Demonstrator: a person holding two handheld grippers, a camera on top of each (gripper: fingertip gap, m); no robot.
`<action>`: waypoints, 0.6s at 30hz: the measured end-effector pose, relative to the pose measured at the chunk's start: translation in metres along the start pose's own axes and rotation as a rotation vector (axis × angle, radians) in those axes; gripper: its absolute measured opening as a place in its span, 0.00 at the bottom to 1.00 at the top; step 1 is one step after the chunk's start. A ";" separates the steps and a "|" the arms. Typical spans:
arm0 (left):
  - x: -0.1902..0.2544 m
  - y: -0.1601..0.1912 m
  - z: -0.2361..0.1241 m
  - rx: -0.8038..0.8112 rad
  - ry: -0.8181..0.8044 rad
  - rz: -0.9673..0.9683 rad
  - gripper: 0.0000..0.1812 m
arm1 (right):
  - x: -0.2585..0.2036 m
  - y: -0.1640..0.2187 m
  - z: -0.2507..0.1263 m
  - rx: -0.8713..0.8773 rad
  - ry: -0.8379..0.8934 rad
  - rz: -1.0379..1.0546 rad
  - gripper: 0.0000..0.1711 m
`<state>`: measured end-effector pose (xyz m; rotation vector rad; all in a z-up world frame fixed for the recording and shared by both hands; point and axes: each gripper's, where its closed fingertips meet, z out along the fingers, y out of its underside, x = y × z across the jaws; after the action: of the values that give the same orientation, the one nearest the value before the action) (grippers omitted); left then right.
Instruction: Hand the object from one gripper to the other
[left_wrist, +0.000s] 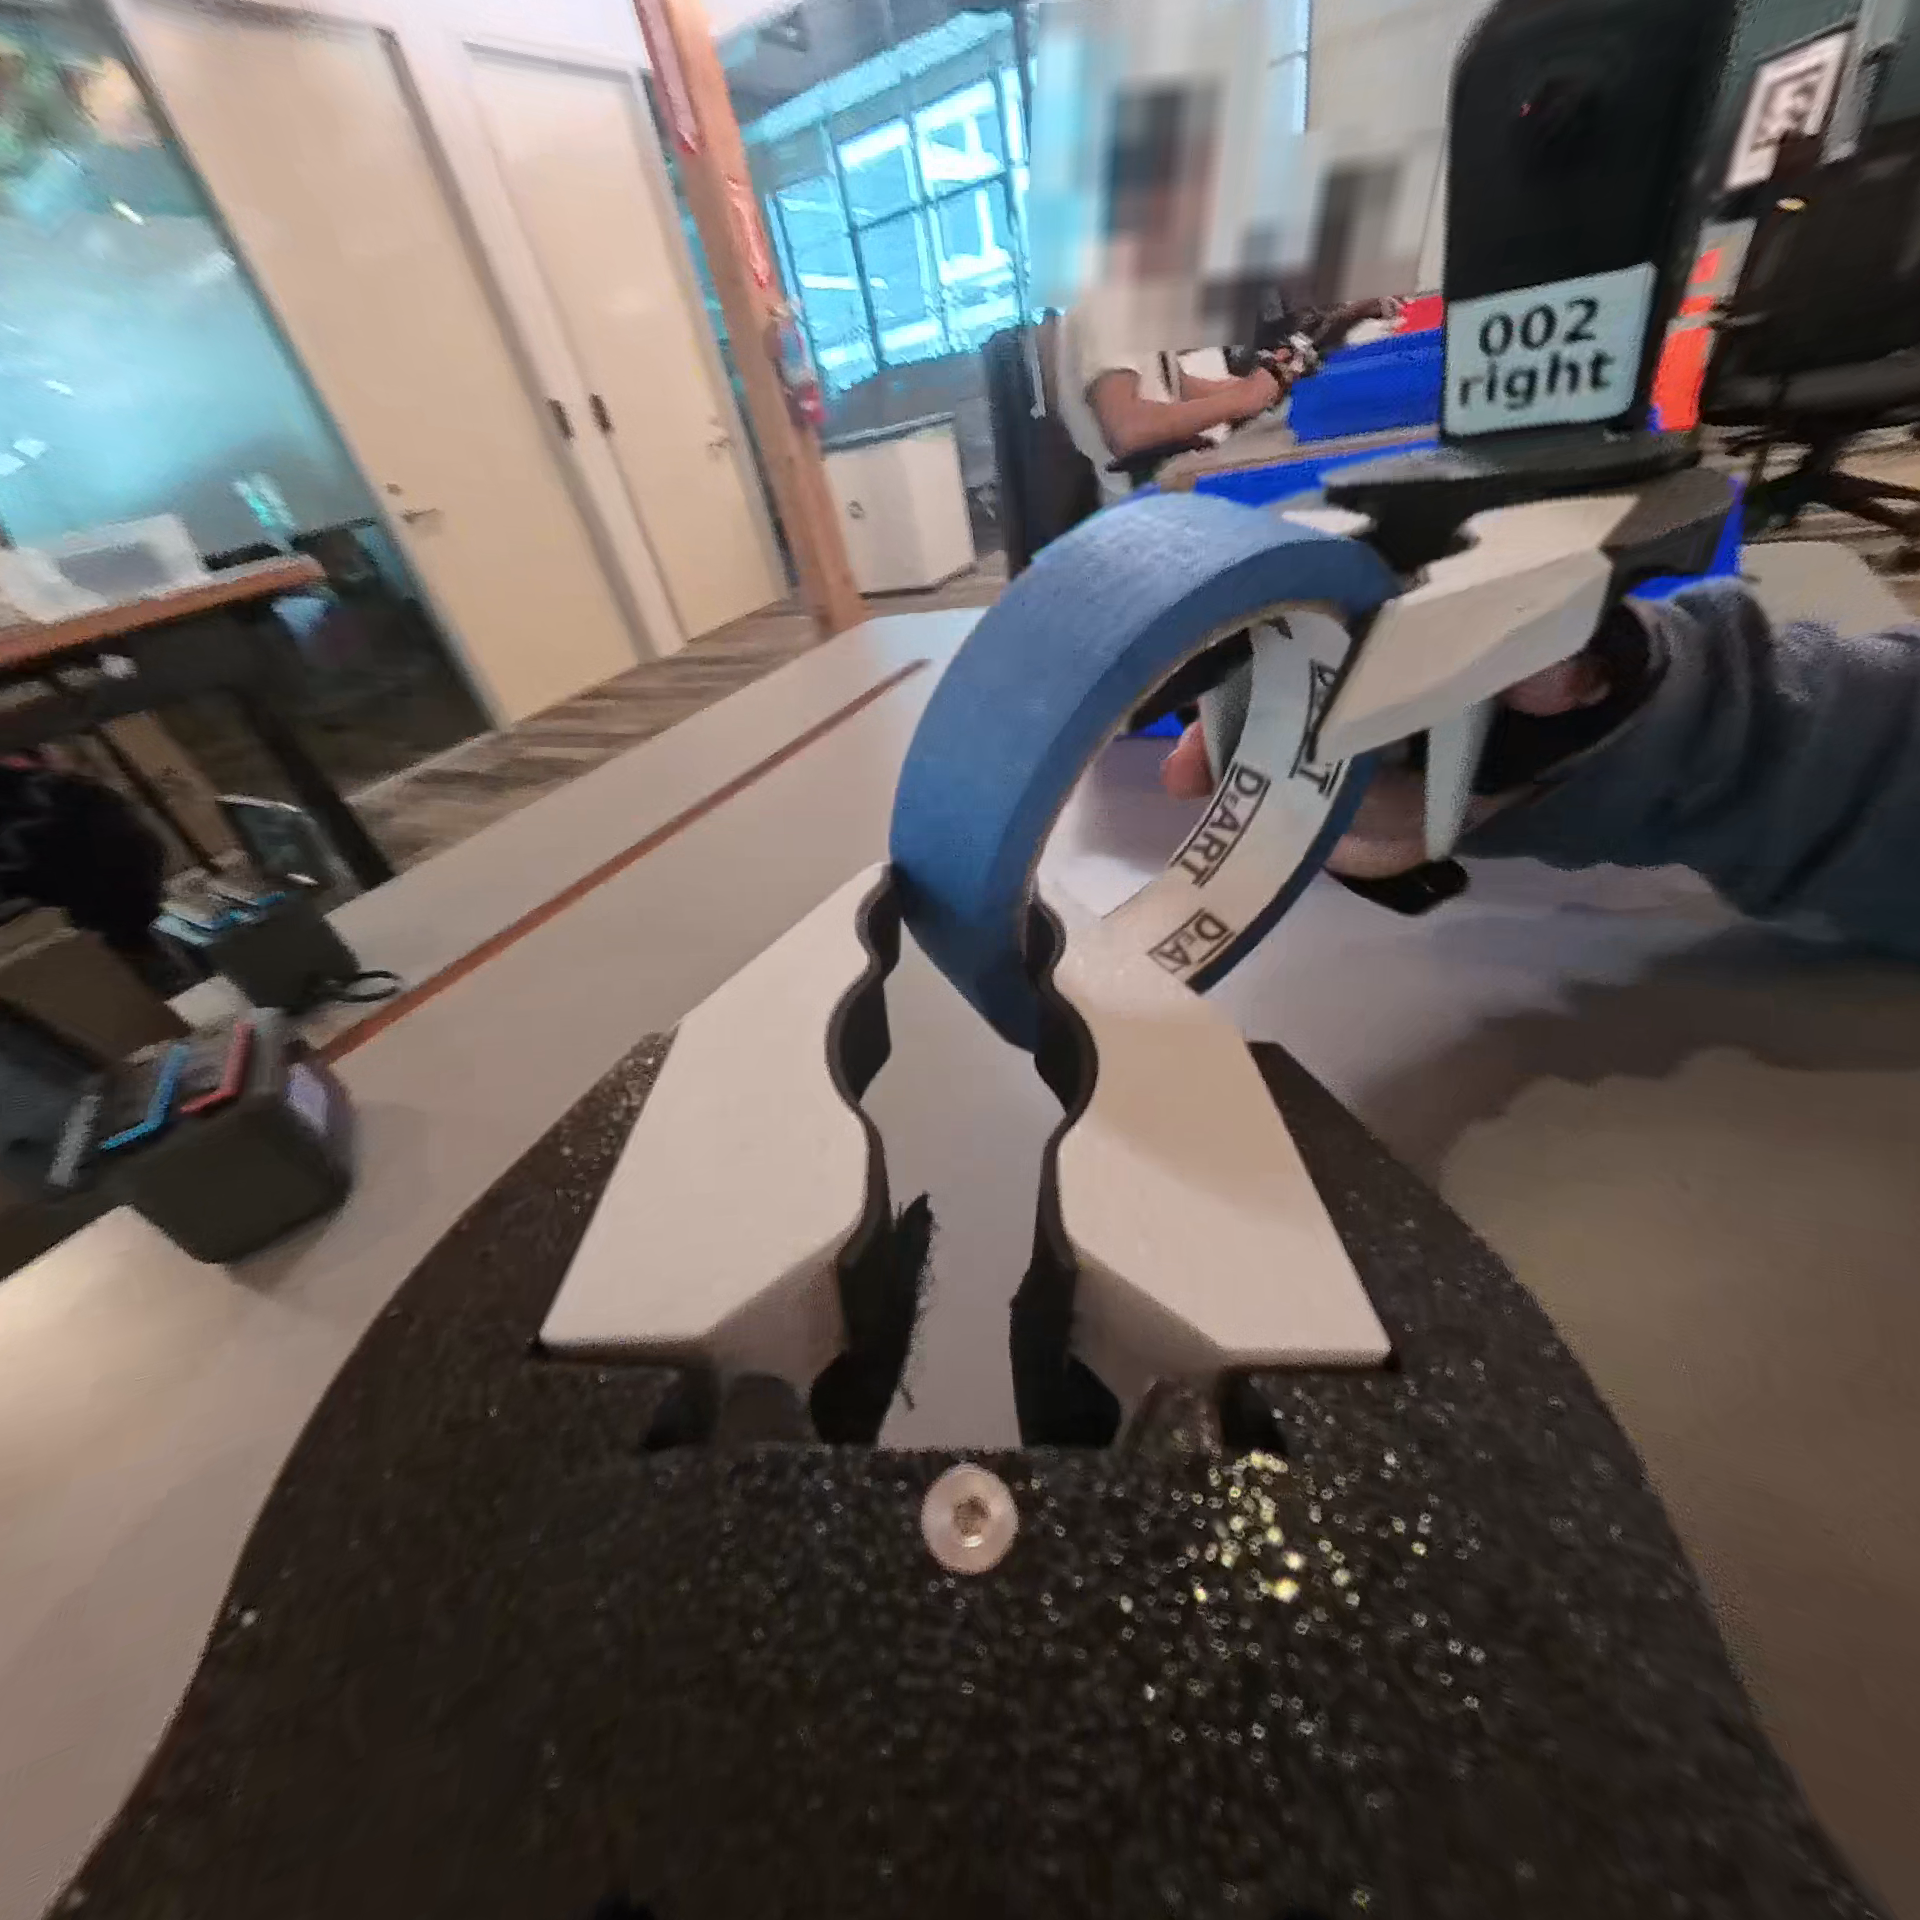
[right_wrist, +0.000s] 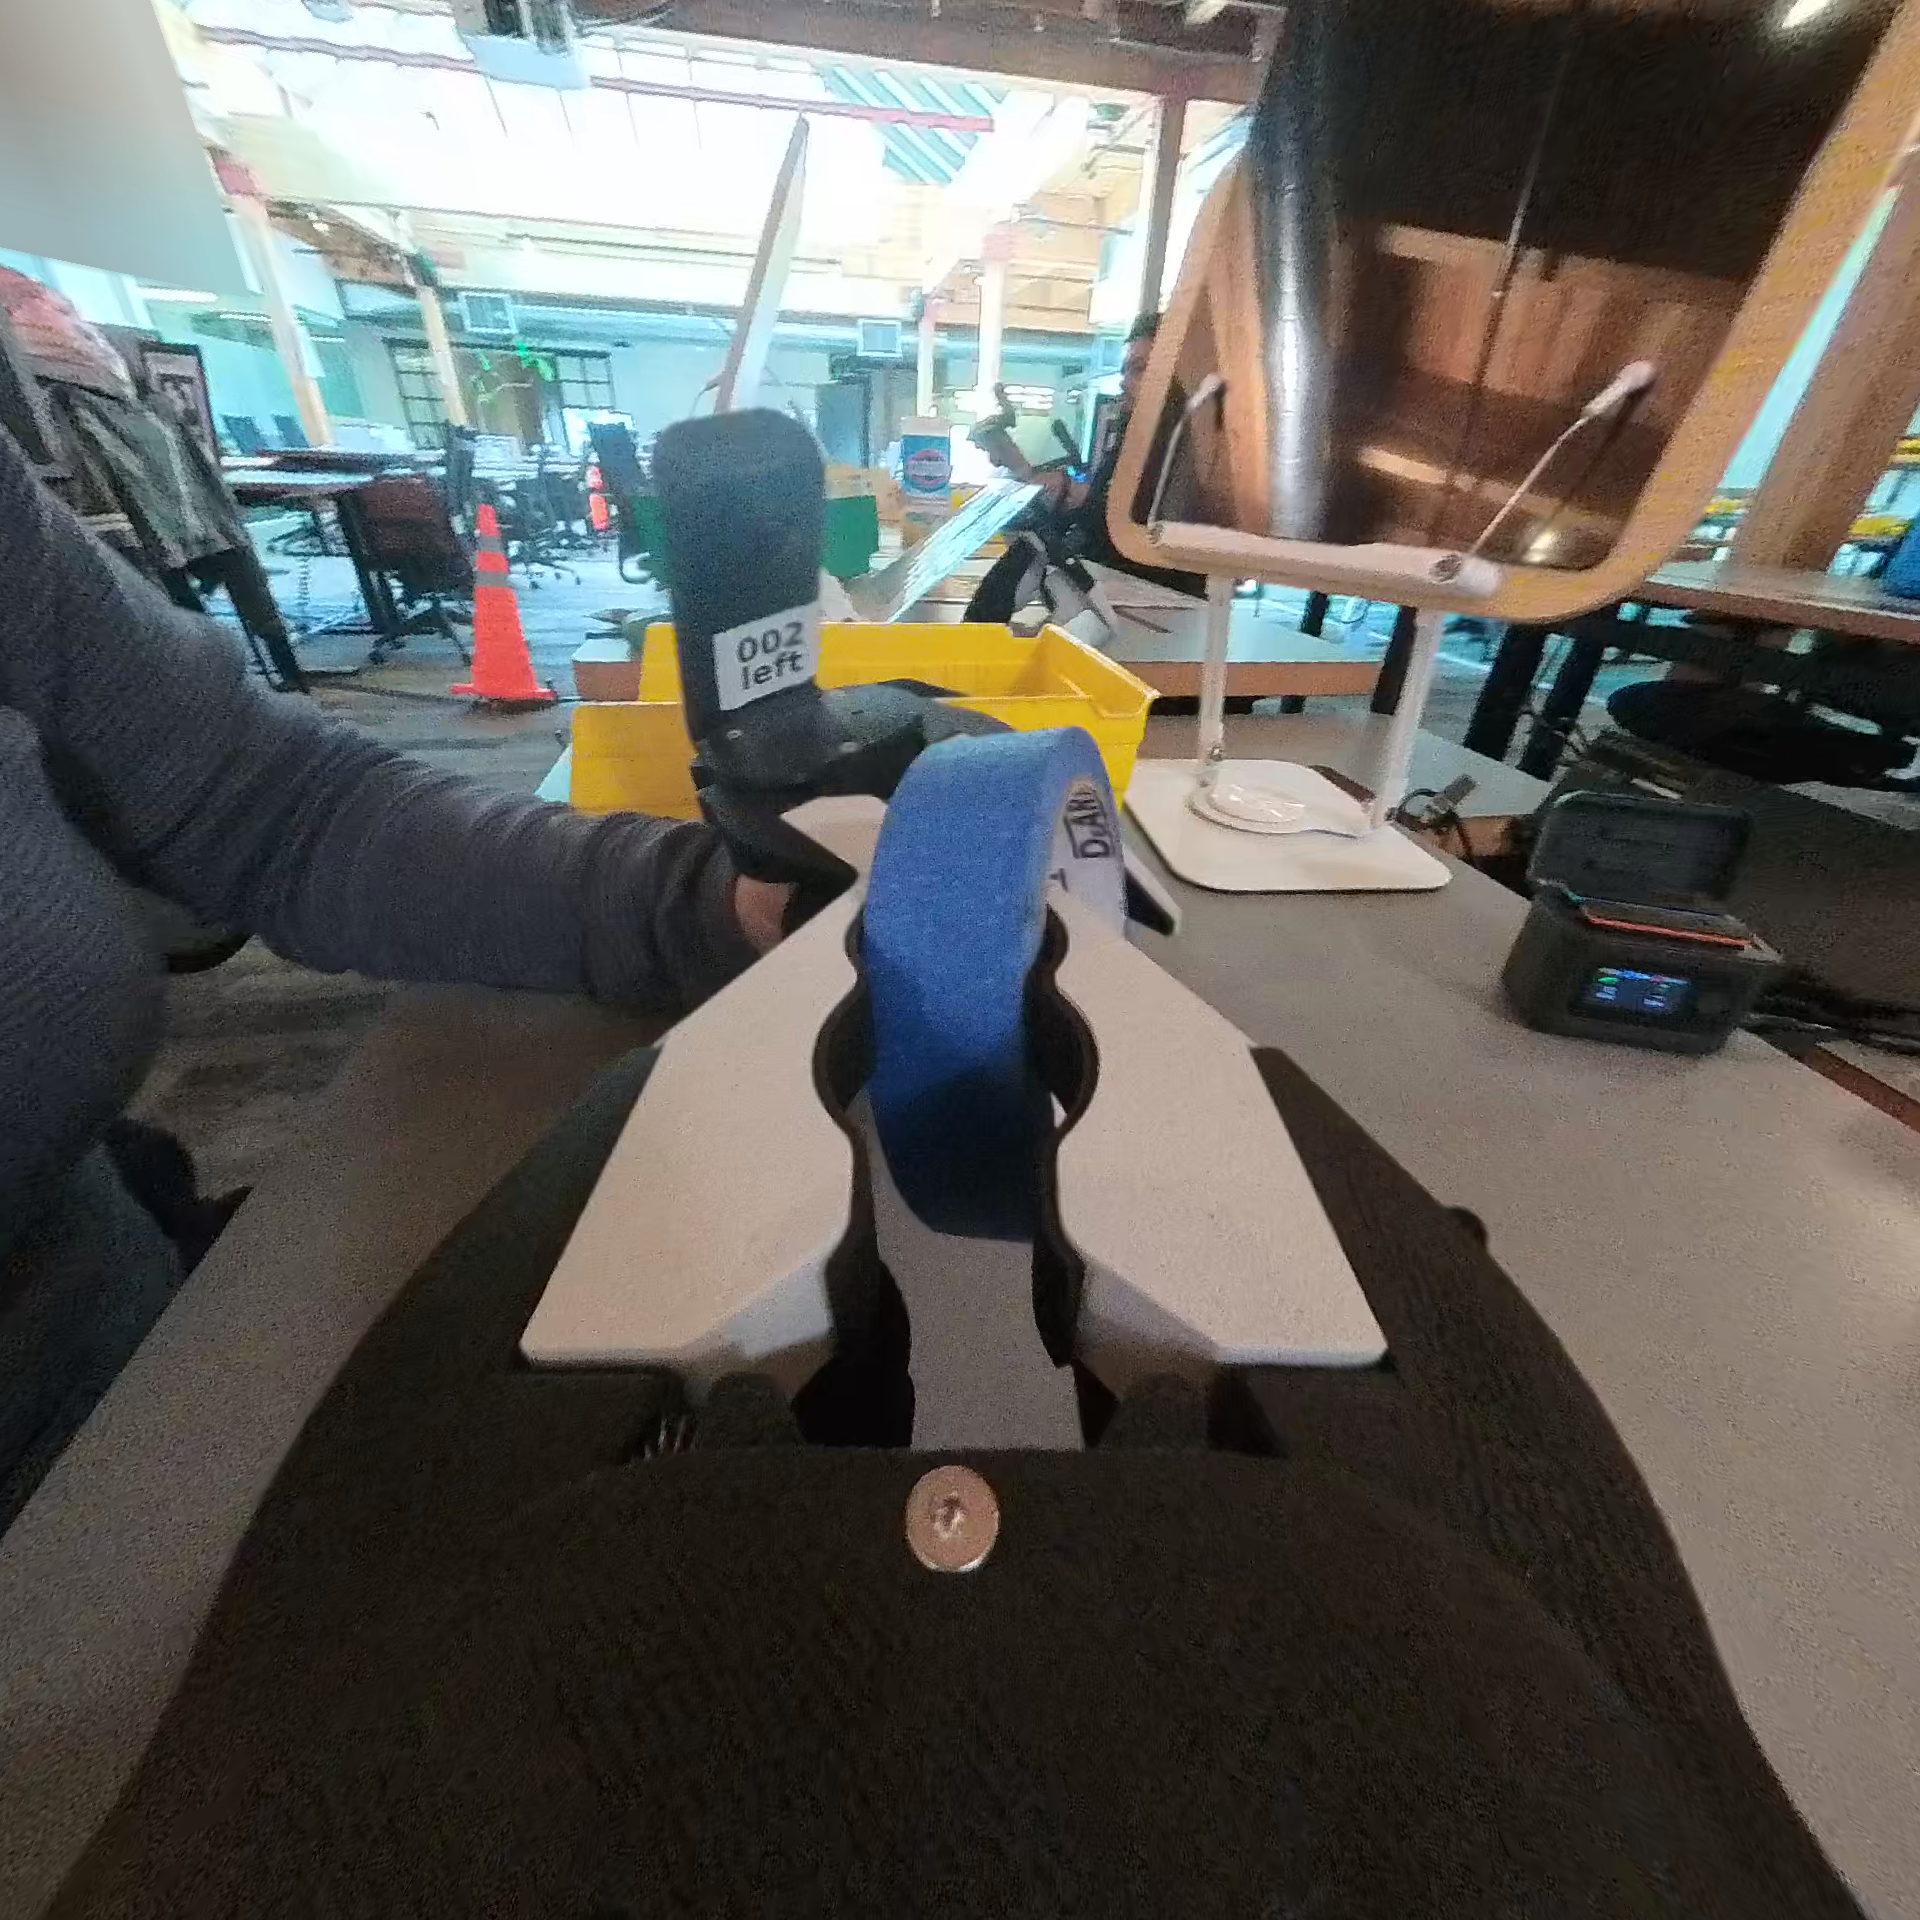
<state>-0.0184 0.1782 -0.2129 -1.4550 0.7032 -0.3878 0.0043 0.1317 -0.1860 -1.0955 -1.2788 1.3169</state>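
Observation:
A roll of blue tape (left_wrist: 997, 727) with a white inner core is held in the air above a grey table (left_wrist: 1558, 1247). In the left wrist view my left gripper (left_wrist: 966, 914) is shut on the roll's lower rim. Across from it, my right gripper (left_wrist: 1340, 644), held by a hand in a grey sleeve, clamps the roll's upper right rim. In the right wrist view my right gripper (right_wrist: 951, 935) is shut on the blue tape roll (right_wrist: 966, 883), edge-on between its white fingers. My left gripper (right_wrist: 987, 862) holds the roll's far side, mostly hidden behind it.
A yellow bin (right_wrist: 1091, 675) and a white stand base (right_wrist: 1288, 831) sit at the table's far side. A black case with a lit screen (right_wrist: 1631, 966) stands to the right. Another dark case (left_wrist: 239, 1143) sits on the table's left. A seated person (left_wrist: 1143, 395) is far behind. The tips of one gripper are about 6 cm away from the tips of the other. The left tips stand about 25 cm off the dark case (left_wrist: 239, 1143).

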 end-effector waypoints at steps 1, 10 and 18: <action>-0.006 -0.003 -0.003 0.016 -0.040 0.026 0.11 | 0.006 -0.001 0.000 0.014 0.031 0.019 0.22; -0.030 -0.025 -0.021 0.043 -0.329 0.381 0.04 | 0.029 0.006 -0.007 0.019 -0.019 0.554 0.52; 0.007 -0.028 -0.016 0.154 -0.052 0.338 0.05 | -0.047 0.004 0.001 -0.052 -0.400 0.406 0.11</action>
<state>-0.0186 0.1584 -0.1866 -1.1714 0.8420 -0.1389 0.0095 0.0848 -0.1907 -1.2108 -1.4296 1.8888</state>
